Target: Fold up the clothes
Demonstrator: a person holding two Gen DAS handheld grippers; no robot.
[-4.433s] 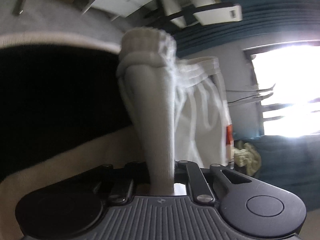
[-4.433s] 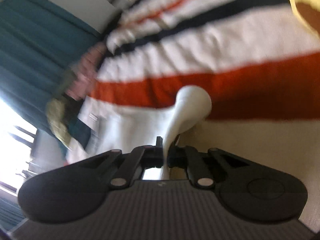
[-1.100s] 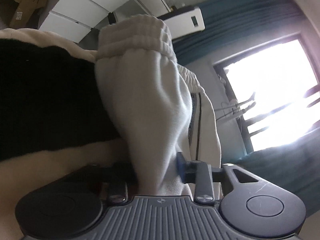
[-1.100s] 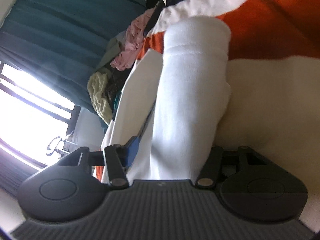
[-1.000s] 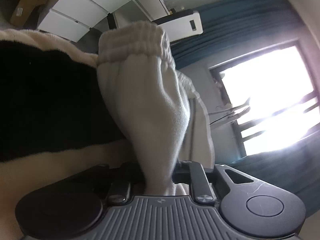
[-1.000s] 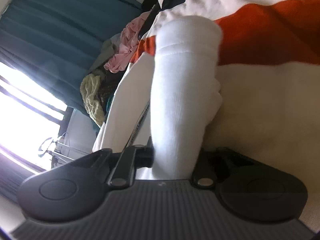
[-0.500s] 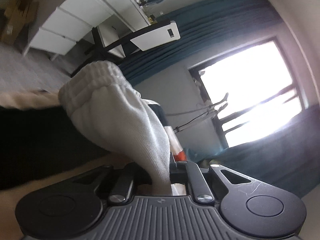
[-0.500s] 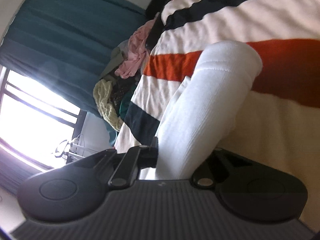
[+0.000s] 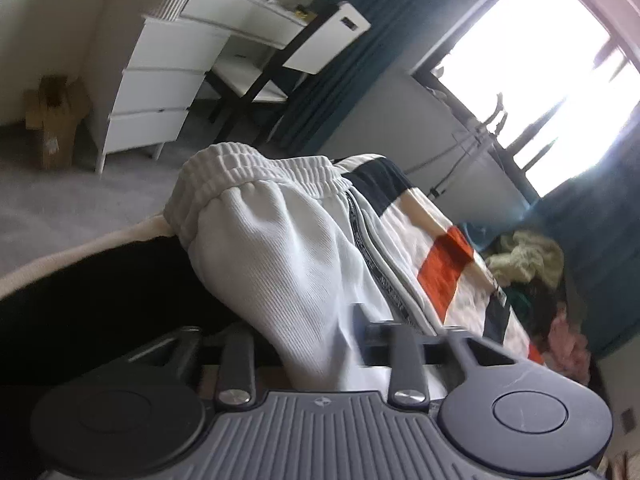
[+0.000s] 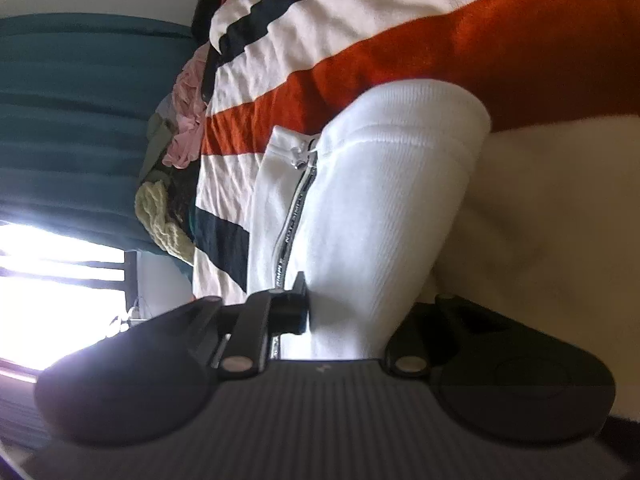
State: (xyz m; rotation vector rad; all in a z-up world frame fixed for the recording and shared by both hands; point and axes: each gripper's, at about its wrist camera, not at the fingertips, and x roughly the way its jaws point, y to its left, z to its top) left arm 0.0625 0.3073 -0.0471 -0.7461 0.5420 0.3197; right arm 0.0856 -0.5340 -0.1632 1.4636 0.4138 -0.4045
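On the striped blanket [image 10: 400,32], white ribbed track pants [image 9: 280,248] laid folded, elastic waistband [image 9: 256,176] bunched between the left gripper [image 9: 316,344] jaws as they open, a leg end lying between the opening right gripper [image 10: 352,308] jaws, clothes pile [image 10: 168,224] heaped beyond the blanket.

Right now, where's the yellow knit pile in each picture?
Left wrist view: the knit pile sits at the right, by the blanket's far end under the window.
Right wrist view: the knit pile sits at the left, just above the window.
Shared landmark: the pink clothes beside it.
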